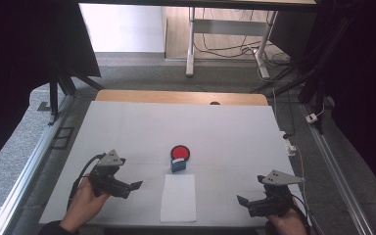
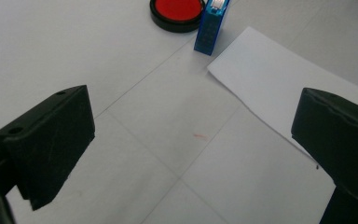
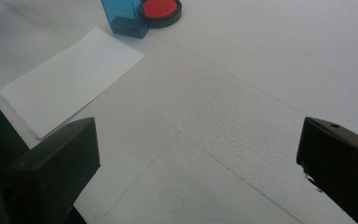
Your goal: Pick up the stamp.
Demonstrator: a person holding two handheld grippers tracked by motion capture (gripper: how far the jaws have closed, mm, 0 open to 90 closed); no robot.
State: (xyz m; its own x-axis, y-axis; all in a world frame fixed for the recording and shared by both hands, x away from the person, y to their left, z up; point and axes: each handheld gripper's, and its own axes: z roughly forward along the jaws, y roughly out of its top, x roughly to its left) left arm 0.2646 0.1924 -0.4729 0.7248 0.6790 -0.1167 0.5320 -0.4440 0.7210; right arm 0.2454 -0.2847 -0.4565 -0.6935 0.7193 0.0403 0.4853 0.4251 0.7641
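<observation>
A round red ink pad in a black case (image 1: 180,152) lies near the table's middle. A small blue translucent stamp block (image 1: 178,165) stands just in front of it, touching or almost touching it. A white sheet of paper (image 1: 178,197) lies nearer the front edge. My left gripper (image 1: 136,186) hovers left of the paper, open and empty. My right gripper (image 1: 241,200) hovers right of the paper, also open and empty. The left gripper view has the pad (image 2: 177,13), the stamp (image 2: 210,28) and the paper (image 2: 284,95); the right gripper view has the pad (image 3: 162,10), stamp (image 3: 123,17) and paper (image 3: 72,81).
A white cover (image 1: 127,132) spreads over the table, with a wooden edge (image 1: 181,97) at the far side. Metal rails (image 1: 27,166) run along both sides. Cables (image 1: 293,147) hang off the right edge. A desk frame (image 1: 225,34) stands on the floor beyond.
</observation>
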